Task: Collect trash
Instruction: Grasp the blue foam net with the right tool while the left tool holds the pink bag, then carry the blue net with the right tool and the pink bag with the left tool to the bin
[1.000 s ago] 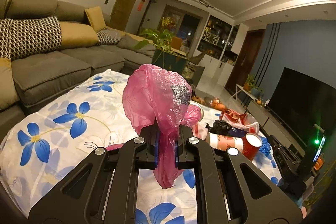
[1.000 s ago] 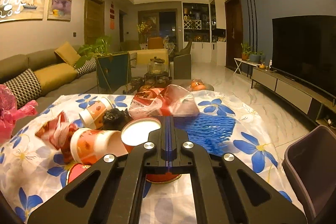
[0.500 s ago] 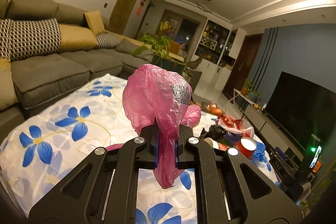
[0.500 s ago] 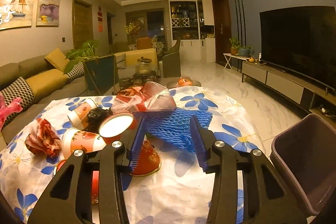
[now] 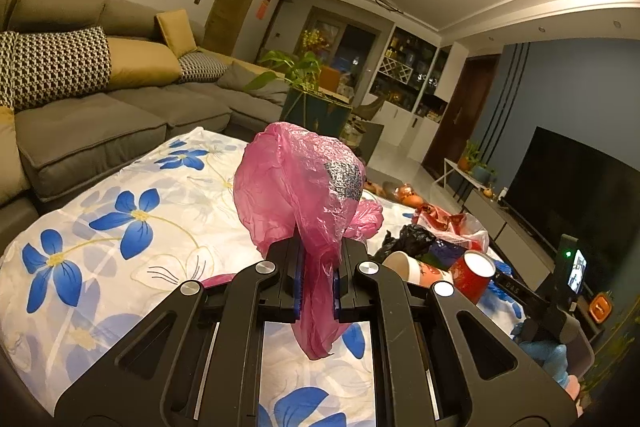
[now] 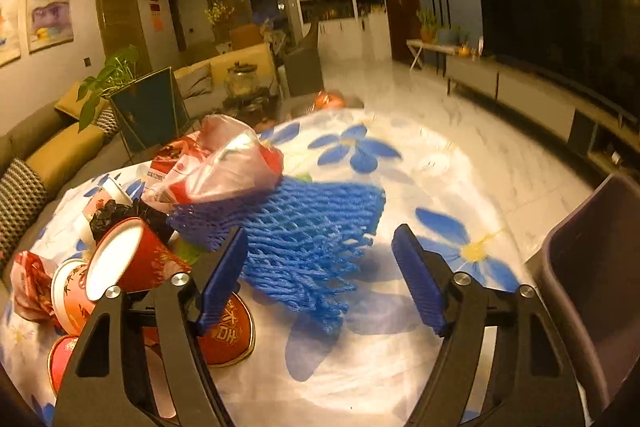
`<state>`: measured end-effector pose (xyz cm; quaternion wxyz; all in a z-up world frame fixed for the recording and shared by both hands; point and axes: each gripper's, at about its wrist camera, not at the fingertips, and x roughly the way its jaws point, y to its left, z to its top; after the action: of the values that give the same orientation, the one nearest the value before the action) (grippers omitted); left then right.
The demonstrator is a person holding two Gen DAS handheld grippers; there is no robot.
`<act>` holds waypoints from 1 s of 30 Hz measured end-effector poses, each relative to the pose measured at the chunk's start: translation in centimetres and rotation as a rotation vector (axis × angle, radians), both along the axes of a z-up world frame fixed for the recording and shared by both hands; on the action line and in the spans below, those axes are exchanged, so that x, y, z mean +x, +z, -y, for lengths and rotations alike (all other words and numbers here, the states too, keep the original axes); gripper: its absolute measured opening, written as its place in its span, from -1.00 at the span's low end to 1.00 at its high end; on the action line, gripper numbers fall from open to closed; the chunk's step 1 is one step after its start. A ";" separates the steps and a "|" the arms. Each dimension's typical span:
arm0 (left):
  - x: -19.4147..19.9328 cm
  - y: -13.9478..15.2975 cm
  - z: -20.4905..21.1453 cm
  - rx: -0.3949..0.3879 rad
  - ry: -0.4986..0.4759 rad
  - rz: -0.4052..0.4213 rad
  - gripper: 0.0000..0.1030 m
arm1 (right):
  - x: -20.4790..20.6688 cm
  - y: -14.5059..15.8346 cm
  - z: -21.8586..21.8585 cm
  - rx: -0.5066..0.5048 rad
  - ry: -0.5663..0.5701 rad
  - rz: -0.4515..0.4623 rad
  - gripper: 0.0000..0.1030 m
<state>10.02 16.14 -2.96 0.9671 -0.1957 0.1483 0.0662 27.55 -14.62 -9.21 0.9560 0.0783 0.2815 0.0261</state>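
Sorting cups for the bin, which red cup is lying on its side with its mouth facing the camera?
The red cup beside the blue net; the others sit lower.

Blurred by motion in the right wrist view: the far edge of the worktop [image 6: 404, 131] and the orange thing [image 6: 329, 100] beyond it, kind not told. Cut off by the right picture edge: the dark bin [image 6: 592, 291], inside unseen. Partly hidden under the clear bag [image 6: 224, 171]: the far-left part of the blue foam net [image 6: 304, 227]. Hidden behind the pink bag [image 5: 298, 187] in the left wrist view: the middle of the worktop. Too small to read: the print on the red cups [image 6: 132, 263].
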 end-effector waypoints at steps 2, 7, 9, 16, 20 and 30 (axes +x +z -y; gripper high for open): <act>0.2 -0.1 0.0 -0.001 0.001 -0.004 -0.82 | 0.0 -0.3 0.2 0.011 0.000 -0.015 -0.24; 0.3 -0.1 0.4 -0.002 -0.007 -0.010 -0.82 | -1.0 0.2 0.2 0.022 0.037 0.018 -0.92; 0.2 0.0 0.5 0.001 -0.010 -0.008 -0.82 | -2.0 0.8 0.3 0.021 0.048 0.055 -0.92; -0.2 0.3 1.2 0.001 -0.023 -0.002 -0.82 | -5.6 3.7 1.7 0.022 0.046 0.155 -0.93; -0.3 0.5 1.9 0.002 -0.043 0.006 -0.82 | -8.0 5.6 2.8 0.015 0.039 0.215 -0.93; -1.0 1.3 4.9 0.016 -0.113 0.020 -0.82 | -12.8 8.5 5.3 0.010 0.025 0.302 -0.93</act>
<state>9.01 11.20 -1.69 0.9723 -0.1799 0.1489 0.0107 14.80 -19.95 -0.70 0.9866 0.0748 0.1355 0.0511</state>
